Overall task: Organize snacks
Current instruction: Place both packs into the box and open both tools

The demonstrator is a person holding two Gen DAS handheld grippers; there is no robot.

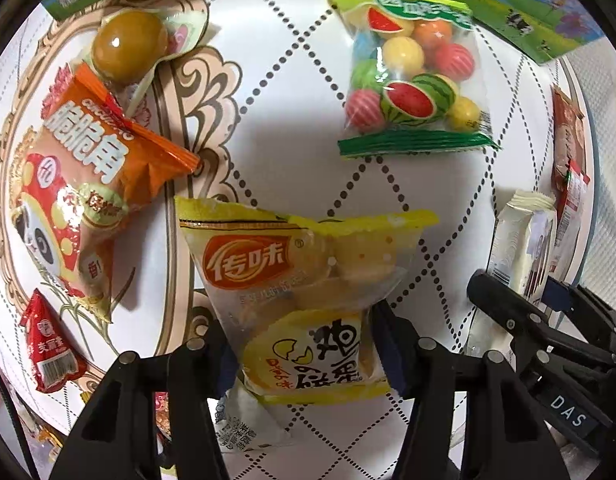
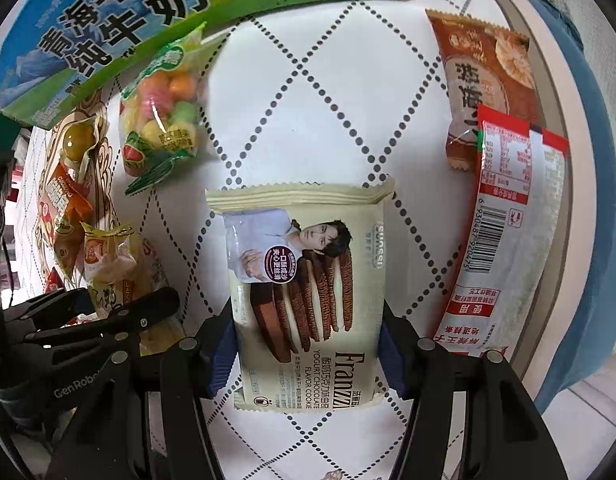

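In the left wrist view, the left gripper (image 1: 304, 354) has its fingers (image 1: 391, 344) pressed on both sides of a yellow egg-cake packet (image 1: 304, 288), so it is clamped on the lower part of this packet. The packet lies on the counter (image 1: 276, 100), which has a white cover with dotted diamond lines. To the left of it is an orange crisp bag (image 1: 88, 184), and above that bag a wrapped brown ball snack (image 1: 128, 46). A small red sachet (image 1: 48, 344) is at the lower left. At the upper right lies a clear bag of fruit-coloured gum balls (image 1: 411, 80), partly under the edge of a green milk carton (image 1: 519, 12). At the right edge the right gripper is seen beside a cream cookie packet (image 1: 523, 248).

In the right wrist view, the right gripper (image 2: 308, 354) holds the cream cookie packet (image 2: 308, 292); its fingers (image 2: 222, 354) touch the two long sides of the packet, closed on it. The packet rests flat on the counter (image 2: 308, 100). To the right are a brown snack packet (image 2: 483, 80) and a red and white sausage packet (image 2: 507, 232), the second overlapping the first. At the upper left the milk carton (image 2: 108, 20) stands behind the gum ball bag (image 2: 164, 108). At the left the left gripper (image 2: 108, 316) is on the yellow egg-cake packet (image 2: 112, 260).
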